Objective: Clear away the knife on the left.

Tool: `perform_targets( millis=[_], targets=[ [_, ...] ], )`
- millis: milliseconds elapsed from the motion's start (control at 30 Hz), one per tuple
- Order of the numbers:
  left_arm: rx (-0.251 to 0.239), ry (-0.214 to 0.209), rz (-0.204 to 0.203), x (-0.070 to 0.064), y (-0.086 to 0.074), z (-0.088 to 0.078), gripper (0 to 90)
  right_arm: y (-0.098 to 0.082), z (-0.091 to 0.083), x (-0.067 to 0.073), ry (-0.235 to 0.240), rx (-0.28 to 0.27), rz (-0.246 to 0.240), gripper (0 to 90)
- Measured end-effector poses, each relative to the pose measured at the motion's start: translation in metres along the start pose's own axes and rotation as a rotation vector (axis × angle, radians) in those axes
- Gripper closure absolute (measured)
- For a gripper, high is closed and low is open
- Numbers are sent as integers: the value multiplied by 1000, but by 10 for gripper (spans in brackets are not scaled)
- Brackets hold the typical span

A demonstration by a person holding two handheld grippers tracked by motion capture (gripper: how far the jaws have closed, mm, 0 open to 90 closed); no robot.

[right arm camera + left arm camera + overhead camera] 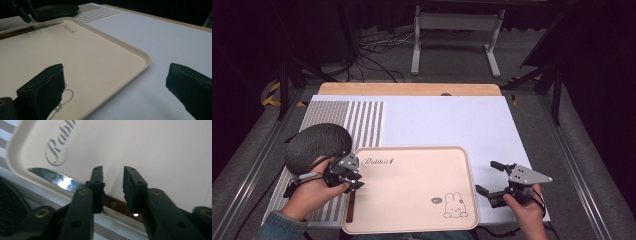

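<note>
A cream tray (412, 185) printed with "Rabbit" and a bunny drawing lies at the near middle of the table. Along its left rim lies a knife (350, 206) with a brown wooden handle, blade pointing away from me. My left gripper (354, 184) hovers just over the knife near where blade meets handle. In the left gripper view the jaws (113, 173) stand a little apart, the steel blade (57, 178) and handle (117, 206) passing beneath them untouched. My right gripper (486, 176) rests open on the white mat right of the tray, nothing between its jaws (115, 75).
A dark, textured round object (317, 145) sits left of the tray, close behind my left hand. A white mat (452, 120) with a grey striped patch (357, 125) covers the wooden table (412, 89). Bare mat stretches beyond and right of the tray.
</note>
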State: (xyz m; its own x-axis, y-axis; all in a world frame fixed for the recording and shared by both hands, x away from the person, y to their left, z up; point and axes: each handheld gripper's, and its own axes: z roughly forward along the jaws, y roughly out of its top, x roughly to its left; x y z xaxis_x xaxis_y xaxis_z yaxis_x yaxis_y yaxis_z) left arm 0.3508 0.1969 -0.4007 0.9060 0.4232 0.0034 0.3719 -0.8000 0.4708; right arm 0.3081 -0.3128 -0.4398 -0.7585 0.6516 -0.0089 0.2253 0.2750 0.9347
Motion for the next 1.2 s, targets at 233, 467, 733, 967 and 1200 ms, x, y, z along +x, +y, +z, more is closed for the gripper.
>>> perform_targets(
  millis=[233,467,733,967,1200],
  targets=[
    [-166,79,-43,2,-8,-21,301,0,-1,0,-11,-12,4,27],
    [-295,102,-51,9,-22,-38,149,1,-3,0,-20,-24,10,27],
    [-395,126,-58,10,-44,-54,133,1,-5,0,-28,-35,10,27],
    [-506,144,-91,9,-62,-59,99,1,-5,0,-31,-39,10,26],
    [-588,162,-117,6,-80,-53,87,1,-5,0,-35,-37,9,25]
  ],
)
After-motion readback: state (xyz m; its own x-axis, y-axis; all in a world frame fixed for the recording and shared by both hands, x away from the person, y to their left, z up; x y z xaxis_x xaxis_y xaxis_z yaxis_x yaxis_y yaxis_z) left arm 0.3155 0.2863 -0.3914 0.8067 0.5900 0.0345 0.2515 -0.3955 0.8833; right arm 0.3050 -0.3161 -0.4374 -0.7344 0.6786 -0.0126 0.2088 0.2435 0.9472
